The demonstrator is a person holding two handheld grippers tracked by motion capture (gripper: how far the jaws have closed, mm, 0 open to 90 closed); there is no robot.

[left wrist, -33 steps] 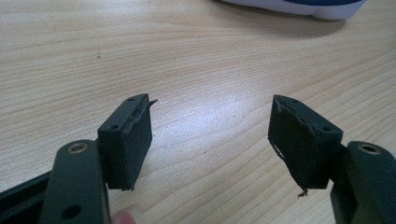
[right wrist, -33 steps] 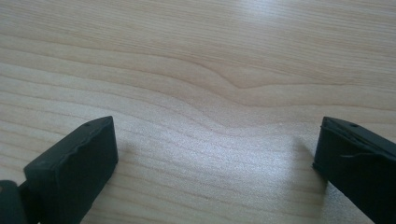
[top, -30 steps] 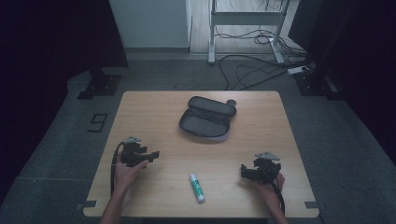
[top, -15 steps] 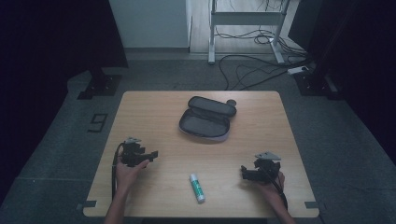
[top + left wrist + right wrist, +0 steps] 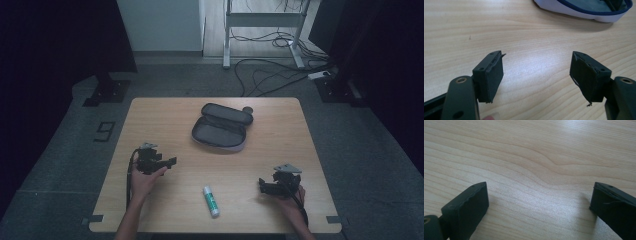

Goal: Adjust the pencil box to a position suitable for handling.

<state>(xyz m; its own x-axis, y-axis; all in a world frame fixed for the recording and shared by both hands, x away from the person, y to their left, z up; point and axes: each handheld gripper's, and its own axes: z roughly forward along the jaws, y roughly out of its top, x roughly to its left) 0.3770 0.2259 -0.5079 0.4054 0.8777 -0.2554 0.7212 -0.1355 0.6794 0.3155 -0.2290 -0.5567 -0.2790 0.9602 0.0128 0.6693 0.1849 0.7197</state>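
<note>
An open grey pencil case (image 5: 220,130) with a dark lid lies at the table's middle back; its white, blue-zipped edge (image 5: 584,10) shows at the top of the left gripper view. A white and green tube (image 5: 210,200) lies near the front edge, between the two hands. My left gripper (image 5: 170,162) rests at the front left, open, jaws wide apart over bare wood (image 5: 537,62). My right gripper (image 5: 262,185) sits at the front right, open too, with nothing between its jaws (image 5: 539,202).
The wooden table (image 5: 280,135) stands on a grey floor. Cables (image 5: 270,75) and a metal frame (image 5: 260,20) lie beyond the far edge. Dark curtains flank both sides. A "9" marker (image 5: 105,131) is on the floor at the left.
</note>
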